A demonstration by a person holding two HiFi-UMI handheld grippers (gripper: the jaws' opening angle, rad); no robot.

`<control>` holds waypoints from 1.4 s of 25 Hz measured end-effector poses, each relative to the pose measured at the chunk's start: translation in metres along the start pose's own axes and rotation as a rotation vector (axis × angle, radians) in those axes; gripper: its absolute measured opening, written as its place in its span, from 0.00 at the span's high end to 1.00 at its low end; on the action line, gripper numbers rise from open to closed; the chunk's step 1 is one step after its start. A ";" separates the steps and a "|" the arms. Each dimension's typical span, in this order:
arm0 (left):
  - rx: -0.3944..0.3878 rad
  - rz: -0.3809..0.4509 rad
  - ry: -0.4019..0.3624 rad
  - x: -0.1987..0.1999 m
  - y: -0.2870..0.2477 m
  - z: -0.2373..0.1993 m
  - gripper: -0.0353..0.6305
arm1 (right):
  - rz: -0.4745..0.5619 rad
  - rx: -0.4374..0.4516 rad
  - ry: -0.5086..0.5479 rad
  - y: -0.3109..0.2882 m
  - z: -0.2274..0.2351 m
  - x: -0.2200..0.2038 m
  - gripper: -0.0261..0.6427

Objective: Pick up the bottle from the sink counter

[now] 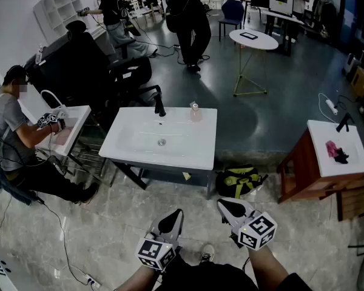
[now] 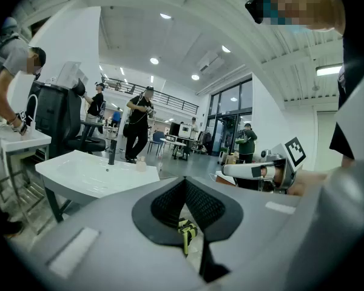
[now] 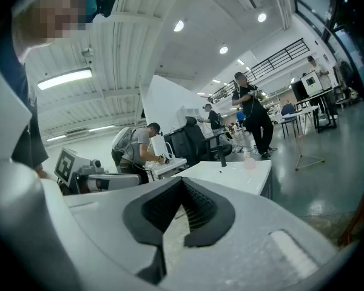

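Left tool (image 1: 175, 216): low at the bottom of the head view, aimed toward the sink counter, jaws closed tip to tip, gripping nothing; floor and a strip of the bag visible through the slit below the tips.
Right tool (image 1: 227, 207): just beside the left tool, aimed the same way, jaws pressed together, gripping nothing.
Marker cubes: 1 on each tool, left cube (image 1: 156, 253) and right cube (image 1: 256, 230), both near the wrists.
Bottle (image 1: 195, 111): small, pale pink, upright on the back rim of the counter, right of the faucet and apart from it, well apart from both tools.
Sink counter (image 1: 197, 153): white, rectangular, on a dark frame, straight ahead of the 2 tools, with a shallow basin and a drain (image 1: 162, 142) at its middle.
Faucet (image 1: 160, 105): black, upright at the back edge of the basin.
Bag (image 1: 239, 180): black and yellow-green, on the floor by the counter's front right corner.
Second sink (image 1: 327, 162): at the right, white top on a wooden cabinet, with a pink and dark item (image 1: 335, 150) lying on it.
Seated person (image 1: 15, 126): at the left, hands at a smaller white sink (image 1: 79, 117).
Round table (image 1: 253, 39): white, further back on the grey floor.
Standing people: 2 beyond the counter, 1 in dark clothes (image 1: 185, 17) and 1 nearer the wall (image 1: 109, 14).
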State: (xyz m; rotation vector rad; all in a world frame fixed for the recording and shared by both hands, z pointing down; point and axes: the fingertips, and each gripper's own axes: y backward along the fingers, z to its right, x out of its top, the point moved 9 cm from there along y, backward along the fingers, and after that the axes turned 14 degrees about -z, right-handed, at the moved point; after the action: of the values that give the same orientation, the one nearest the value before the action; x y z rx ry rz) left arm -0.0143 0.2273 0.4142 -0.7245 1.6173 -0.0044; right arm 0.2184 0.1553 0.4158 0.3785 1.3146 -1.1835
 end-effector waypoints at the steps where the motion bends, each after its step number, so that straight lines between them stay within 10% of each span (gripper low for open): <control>1: 0.001 0.002 0.000 0.000 0.001 0.000 0.94 | -0.001 0.002 0.001 -0.001 -0.001 -0.001 0.96; 35: 0.015 0.064 0.020 0.015 0.013 0.003 0.94 | 0.119 0.005 0.044 0.009 -0.001 0.021 0.96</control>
State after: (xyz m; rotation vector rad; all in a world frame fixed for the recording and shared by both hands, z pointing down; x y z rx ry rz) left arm -0.0176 0.2321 0.3948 -0.6629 1.6569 0.0230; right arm 0.2215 0.1503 0.3937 0.4820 1.3097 -1.0843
